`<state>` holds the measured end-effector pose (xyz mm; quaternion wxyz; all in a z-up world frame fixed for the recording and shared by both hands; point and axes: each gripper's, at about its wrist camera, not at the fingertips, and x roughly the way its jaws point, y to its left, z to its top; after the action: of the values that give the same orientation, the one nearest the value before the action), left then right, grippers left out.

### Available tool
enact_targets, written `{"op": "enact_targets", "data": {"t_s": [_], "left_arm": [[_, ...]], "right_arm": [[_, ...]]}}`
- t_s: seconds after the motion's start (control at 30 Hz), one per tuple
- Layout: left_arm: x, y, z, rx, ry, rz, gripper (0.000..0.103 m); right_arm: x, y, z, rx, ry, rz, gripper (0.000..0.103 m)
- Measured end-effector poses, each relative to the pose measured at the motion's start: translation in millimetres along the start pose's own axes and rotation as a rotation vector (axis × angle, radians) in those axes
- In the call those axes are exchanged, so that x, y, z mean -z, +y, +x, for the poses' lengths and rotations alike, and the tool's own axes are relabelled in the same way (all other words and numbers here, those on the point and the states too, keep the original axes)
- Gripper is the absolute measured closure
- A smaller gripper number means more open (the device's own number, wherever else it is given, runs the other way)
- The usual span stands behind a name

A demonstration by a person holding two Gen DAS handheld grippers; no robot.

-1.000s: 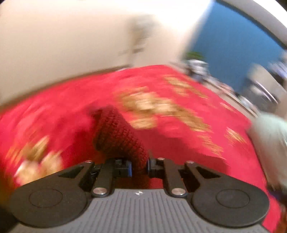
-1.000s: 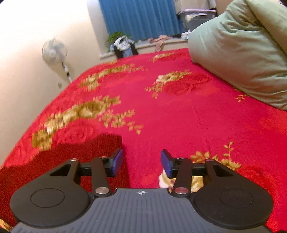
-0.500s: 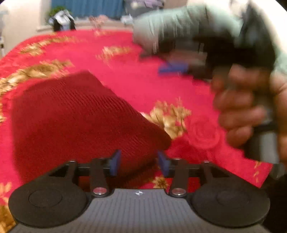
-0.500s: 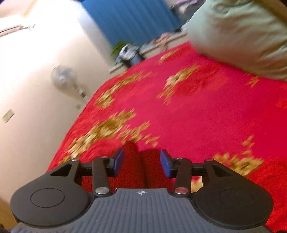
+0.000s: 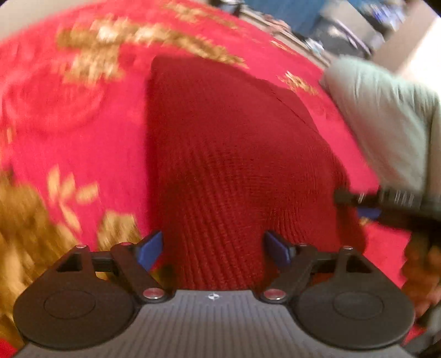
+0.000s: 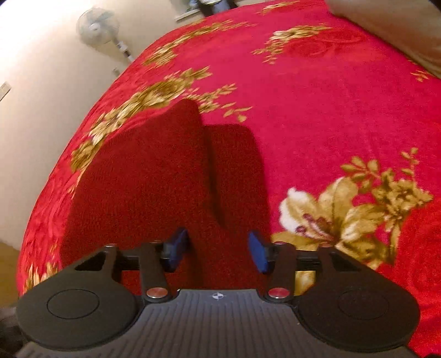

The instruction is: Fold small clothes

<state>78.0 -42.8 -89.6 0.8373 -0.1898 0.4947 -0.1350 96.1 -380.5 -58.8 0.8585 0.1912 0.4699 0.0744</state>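
A dark red knitted garment (image 5: 234,165) lies on the red flowered bedspread (image 5: 82,143). My left gripper (image 5: 213,249) is open, its blue-tipped fingers straddling the garment's near edge without pinching it. The garment also shows in the right wrist view (image 6: 154,187), with a raised fold and shadow beside it. My right gripper (image 6: 219,250) is open just over the garment's near end. The right gripper's tip (image 5: 366,205) appears at the garment's right edge in the left wrist view.
A grey-green pillow (image 5: 386,115) lies to the right on the bedspread (image 6: 330,96). A standing fan (image 6: 96,26) is by the cream wall beyond the bed's left edge. Blue curtains and clutter are at the far end.
My left gripper opened wider and swung over the garment, which now lies flatter. My right gripper dropped closer to the garment's near end. Both views moved fast and are blurred.
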Motion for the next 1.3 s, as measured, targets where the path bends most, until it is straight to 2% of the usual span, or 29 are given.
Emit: {"op": "enact_targets", "data": {"t_s": [0.03,0.1,0.17,0.23,0.3,0.33,0.37,0.43,0.47,0.53,0.63,0.67,0.7,0.77,0.83,0.93,0.97,1.07,1.13,1.17,1.23,1.27,1.3], "left_arm": [[-3,7,4,0.033,0.016,-0.049,0.02],[-9,21,9,0.107,0.033,-0.103,0.044],[-11,21,2,0.123,0.02,-0.069,0.054],[-13,24,-14,0.164,-0.015,-0.043,0.057],[-15,36,-26,0.234,-0.038,-0.079,0.059],[-15,41,-29,0.252,-0.04,-0.08,0.059],[-12,44,-30,0.249,-0.033,-0.056,0.059],[-3,38,-21,0.202,0.02,0.021,0.057],[1,36,-13,0.168,0.054,0.048,0.051],[-1,40,-5,0.169,0.091,0.049,0.045],[-20,48,-17,0.196,0.069,0.01,0.031],[-29,52,-22,0.195,0.038,-0.001,0.023],[-39,58,-26,0.197,0.005,-0.019,0.02],[-58,67,-27,0.202,-0.028,-0.068,0.019],[-73,75,-22,0.219,-0.035,-0.14,0.017],[-93,84,2,0.241,0.005,-0.248,0.016],[-99,87,15,0.264,0.019,-0.273,0.01],[-107,89,45,0.336,0.046,-0.314,0.006],[-111,84,62,0.354,0.059,-0.308,0.003],[-112,81,69,0.358,0.062,-0.294,0.003],[-116,74,77,0.348,0.06,-0.258,0.003],[-120,72,77,0.332,0.062,-0.255,0.005],[-121,70,79,0.314,0.062,-0.253,0.012]], "right_arm": [[3,2,0,-0.014,0.011,-0.011,0.077],[3,8,1,-0.029,0.018,-0.04,0.085],[0,8,-8,-0.059,0.003,-0.006,0.087],[-4,4,-38,-0.159,-0.05,0.062,0.087],[-4,4,-74,-0.278,-0.116,0.08,0.088],[-1,2,-83,-0.308,-0.12,0.077,0.088],[3,-1,-85,-0.294,-0.101,0.083,0.088],[14,-5,-64,-0.156,-0.015,0.069,0.087],[19,-5,-51,-0.092,0.026,0.053,0.083],[22,-1,-30,0.008,0.069,0.001,0.071],[18,11,-38,-0.006,-0.011,-0.05,0.054],[16,13,-44,-0.023,-0.052,-0.057,0.044],[14,16,-46,-0.043,-0.082,-0.061,0.035],[8,15,-44,-0.073,-0.093,-0.05,0.031],[6,12,-29,-0.083,-0.053,-0.015,0.031],[10,5,1,-0.047,0.044,0.016,0.031],[13,3,9,-0.042,0.063,0.026,0.029],[14,-2,16,-0.074,0.065,0.064,0.028],[14,-4,16,-0.091,0.064,0.082,0.03],[15,-5,16,-0.101,0.064,0.096,0.034],[16,-6,14,-0.133,0.056,0.114,0.058],[15,-6,14,-0.17,0.053,0.127,0.067],[15,-7,12,-0.182,0.046,0.142,0.069]]}}
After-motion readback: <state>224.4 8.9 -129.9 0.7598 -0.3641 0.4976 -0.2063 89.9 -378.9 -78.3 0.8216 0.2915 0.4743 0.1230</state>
